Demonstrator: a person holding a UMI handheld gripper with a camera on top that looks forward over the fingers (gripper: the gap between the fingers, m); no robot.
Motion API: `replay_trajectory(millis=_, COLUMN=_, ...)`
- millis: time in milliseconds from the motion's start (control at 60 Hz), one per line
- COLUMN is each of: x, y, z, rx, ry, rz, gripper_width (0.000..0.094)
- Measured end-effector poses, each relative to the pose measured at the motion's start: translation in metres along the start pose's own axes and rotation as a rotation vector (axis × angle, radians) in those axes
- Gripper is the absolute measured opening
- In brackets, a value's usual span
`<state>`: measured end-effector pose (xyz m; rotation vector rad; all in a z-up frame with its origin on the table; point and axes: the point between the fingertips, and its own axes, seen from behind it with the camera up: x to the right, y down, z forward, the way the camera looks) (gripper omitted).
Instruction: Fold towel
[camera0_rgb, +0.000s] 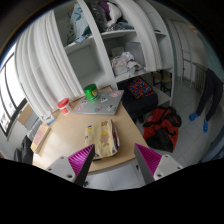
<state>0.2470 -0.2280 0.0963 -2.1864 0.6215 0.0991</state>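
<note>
Gripper view: the gripper (115, 162) is held high over a light wooden table (70, 135), its two fingers spread apart with nothing pinched between them. The purple pads (80, 160) face each other across an open gap.

The towel (103, 135), a crumpled tan and cream cloth, lies on the table at 12 o'clock from the fingers, just ahead of the left one and not touching either.

Farther along the table at about 11 o'clock from the towel stands a green cup (90, 92), with a red object (64, 104) toward 10 o'clock. A grey board (104, 102) sits beyond the towel at 12 o'clock.

At 3 o'clock from the towel, a red and black bag (160, 125) rests on the floor. White shelves (118, 45) rise behind, stuffed with clothes.

No brand, label or writing can be read anywhere.
</note>
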Motion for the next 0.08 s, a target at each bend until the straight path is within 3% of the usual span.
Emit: replay_trajectory(millis=83, x=0.011, y=0.005, z=-0.019, rx=-0.003, ry=0.018, rz=0.064, gripper_width=0.0826)
